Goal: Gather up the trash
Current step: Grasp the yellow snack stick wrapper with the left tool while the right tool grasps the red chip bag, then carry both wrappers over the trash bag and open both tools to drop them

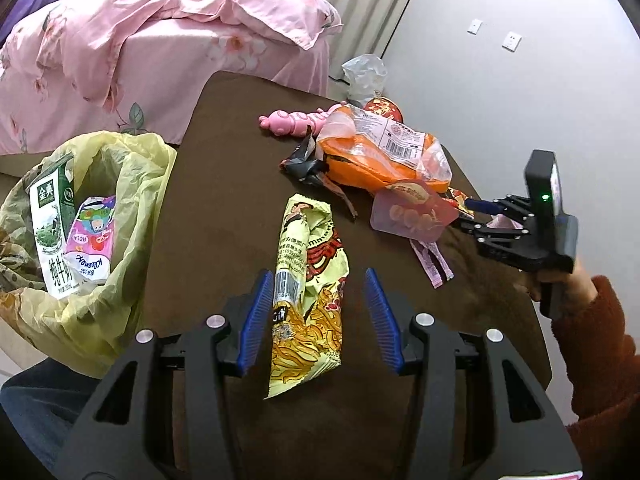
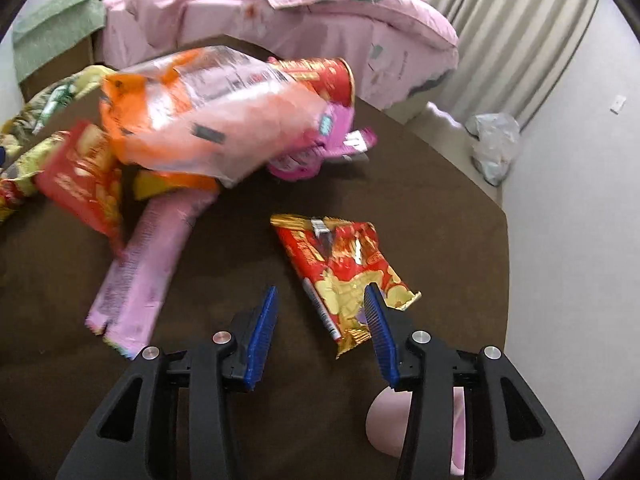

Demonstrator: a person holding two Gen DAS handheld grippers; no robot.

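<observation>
My left gripper (image 1: 319, 284) is open, its blue pads either side of a yellow noodle-snack wrapper (image 1: 309, 300) lying flat on the brown table (image 1: 224, 200). My right gripper (image 2: 322, 300) is open over a red and gold wrapper (image 2: 344, 272), which lies mostly between its pads. The right gripper also shows in the left wrist view (image 1: 486, 216) at the table's right side. A pile of trash lies further back: an orange and clear plastic bag (image 1: 380, 152), a pink wrapper (image 2: 148, 264), a red packet (image 2: 84, 176). A yellow bin bag (image 1: 100, 216) holds a milk carton (image 1: 50, 224) and a tissue pack (image 1: 90, 240).
A pink toy (image 1: 296, 120) and a red cup (image 1: 382, 108) lie at the table's far edge. A bed with pink bedding (image 1: 160, 40) stands behind the table. A crumpled white plastic bag (image 2: 494, 144) lies on the floor by the wall and curtains.
</observation>
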